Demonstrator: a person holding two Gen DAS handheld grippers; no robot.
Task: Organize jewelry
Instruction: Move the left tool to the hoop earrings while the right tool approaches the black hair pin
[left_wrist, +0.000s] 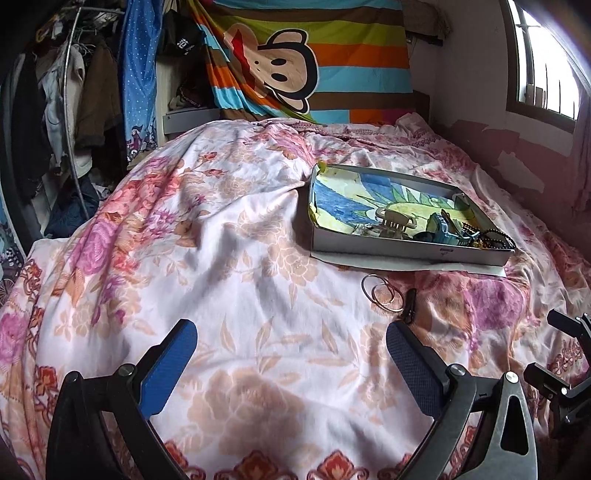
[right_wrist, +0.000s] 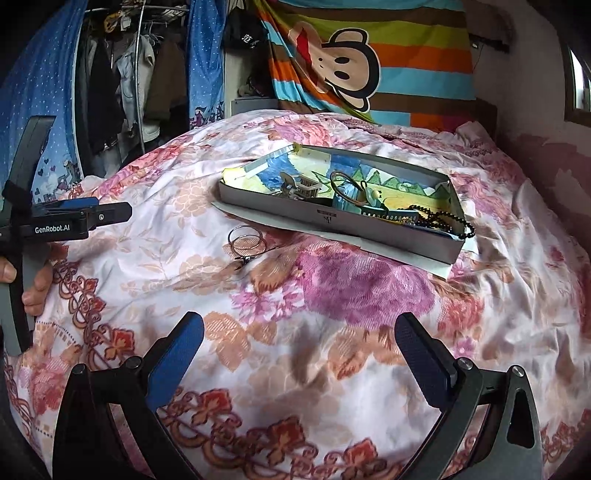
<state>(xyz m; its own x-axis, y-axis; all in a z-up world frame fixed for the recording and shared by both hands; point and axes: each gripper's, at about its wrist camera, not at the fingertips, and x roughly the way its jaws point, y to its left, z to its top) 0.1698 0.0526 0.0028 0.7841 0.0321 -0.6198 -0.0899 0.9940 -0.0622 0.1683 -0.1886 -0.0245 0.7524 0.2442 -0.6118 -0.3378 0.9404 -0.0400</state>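
A shallow grey box (left_wrist: 406, 254) (right_wrist: 332, 221) lies on the flowered bedspread. It holds a beige hair claw (left_wrist: 393, 218) (right_wrist: 301, 186), blue pieces (left_wrist: 441, 229) (right_wrist: 345, 201) and a black bead string (left_wrist: 496, 236) (right_wrist: 443, 218). Thin metal bangles (left_wrist: 380, 293) (right_wrist: 245, 240) and a small dark clip (left_wrist: 410, 304) lie on the bedspread in front of the box. My left gripper (left_wrist: 291, 354) is open and empty, short of the bangles; it also shows in the right wrist view (right_wrist: 74, 218). My right gripper (right_wrist: 299, 354) is open and empty.
The flowered bedspread (left_wrist: 221, 258) (right_wrist: 369, 295) is rumpled. A striped monkey-print cloth (left_wrist: 314, 62) hangs at the head of the bed. A clothes rack (left_wrist: 74, 110) stands to the left. A wall and window (left_wrist: 546, 74) are on the right.
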